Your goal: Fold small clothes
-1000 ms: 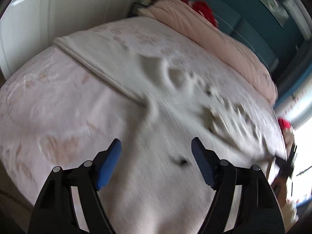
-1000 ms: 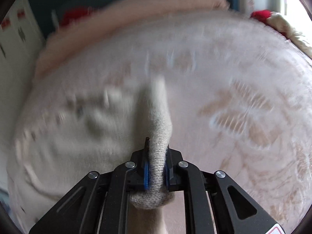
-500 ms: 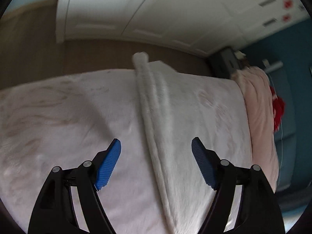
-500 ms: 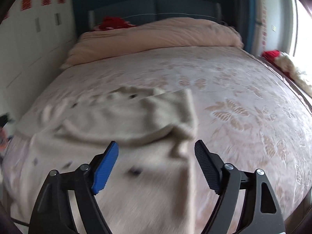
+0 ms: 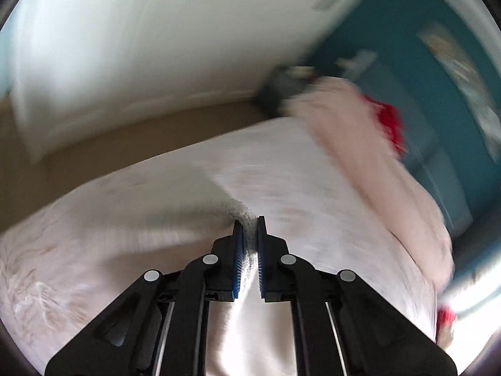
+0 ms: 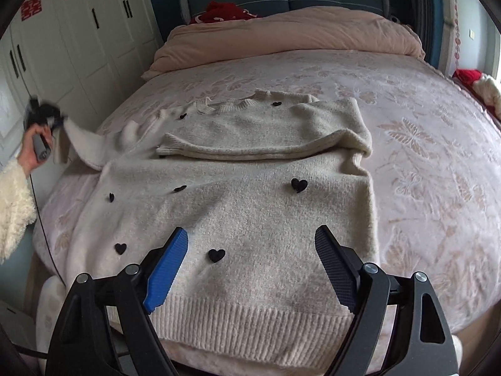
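Note:
A cream knit sweater [image 6: 250, 206] with small black hearts lies flat on the bed, hem toward me. One sleeve [image 6: 266, 138] is folded across its chest. My right gripper [image 6: 250, 250] is open and empty, just above the lower body of the sweater. My left gripper [image 5: 249, 235] is shut on the cuff of the other sleeve [image 5: 244, 216]. In the right wrist view it appears at the far left [image 6: 47, 116], holding that sleeve [image 6: 84, 144] stretched out past the bed's left edge.
The bed has a pale pink floral cover [image 6: 422, 144]. A pink duvet [image 6: 297, 34] and a red item [image 6: 225, 11] lie at the headboard. White wardrobe doors [image 6: 78, 40] stand along the left. Wooden floor [image 5: 125, 138] lies beside the bed.
My right gripper let go of the folded sleeve and drew back to the hem, open. My left gripper swung to the other sleeve and closed on its cuff, lifting it outward.

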Demonstrator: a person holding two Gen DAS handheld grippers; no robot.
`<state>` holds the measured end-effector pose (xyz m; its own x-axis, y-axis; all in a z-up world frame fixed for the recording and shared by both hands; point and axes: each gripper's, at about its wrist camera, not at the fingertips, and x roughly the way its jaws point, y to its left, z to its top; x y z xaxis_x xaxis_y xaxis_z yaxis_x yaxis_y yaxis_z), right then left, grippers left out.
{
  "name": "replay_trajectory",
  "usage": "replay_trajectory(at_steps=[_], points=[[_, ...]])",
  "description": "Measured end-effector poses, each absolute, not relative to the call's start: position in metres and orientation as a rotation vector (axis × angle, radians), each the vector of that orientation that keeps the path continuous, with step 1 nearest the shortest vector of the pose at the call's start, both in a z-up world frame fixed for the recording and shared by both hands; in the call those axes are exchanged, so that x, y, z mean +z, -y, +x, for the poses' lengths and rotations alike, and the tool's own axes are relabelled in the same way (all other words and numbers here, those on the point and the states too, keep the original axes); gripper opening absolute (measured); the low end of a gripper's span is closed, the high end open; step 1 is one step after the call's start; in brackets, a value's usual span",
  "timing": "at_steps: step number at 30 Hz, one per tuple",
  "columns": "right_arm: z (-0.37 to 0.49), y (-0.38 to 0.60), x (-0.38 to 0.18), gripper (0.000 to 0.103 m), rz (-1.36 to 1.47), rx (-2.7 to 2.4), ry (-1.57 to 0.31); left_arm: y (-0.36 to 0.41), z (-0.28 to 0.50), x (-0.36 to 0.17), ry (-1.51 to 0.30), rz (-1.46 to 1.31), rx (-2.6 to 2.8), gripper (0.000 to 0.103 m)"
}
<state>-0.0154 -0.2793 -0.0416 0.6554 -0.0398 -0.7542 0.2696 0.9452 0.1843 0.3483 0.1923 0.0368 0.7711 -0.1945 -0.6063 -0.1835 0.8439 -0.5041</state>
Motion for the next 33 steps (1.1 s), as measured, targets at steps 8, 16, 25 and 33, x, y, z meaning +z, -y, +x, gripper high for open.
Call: replay_trajectory(at_steps=[8, 16, 25, 33], points=[[-0.039, 0.296, -0.042, 0.081, 0.373, -0.181, -0.798, 0.063, 0.243, 0.115, -0.655, -0.285, -0.535, 0.011], [-0.070, 0.337, -0.060, 0.082, 0.431, -0.237, -0.831, 0.126, 0.166, -0.033, -1.023, -0.482, -0.524, 0.075], [0.003, 0.372, -0.052, 0.082, 0.459, -0.162, -0.816, 0.004, 0.201, -0.089, -1.090, -0.741, -0.225, 0.079], [0.145, 0.400, -0.078, 0.083, 0.594, -0.121, -0.852, -0.028, 0.242, -0.108, -1.060, -0.827, -0.119, 0.064]])
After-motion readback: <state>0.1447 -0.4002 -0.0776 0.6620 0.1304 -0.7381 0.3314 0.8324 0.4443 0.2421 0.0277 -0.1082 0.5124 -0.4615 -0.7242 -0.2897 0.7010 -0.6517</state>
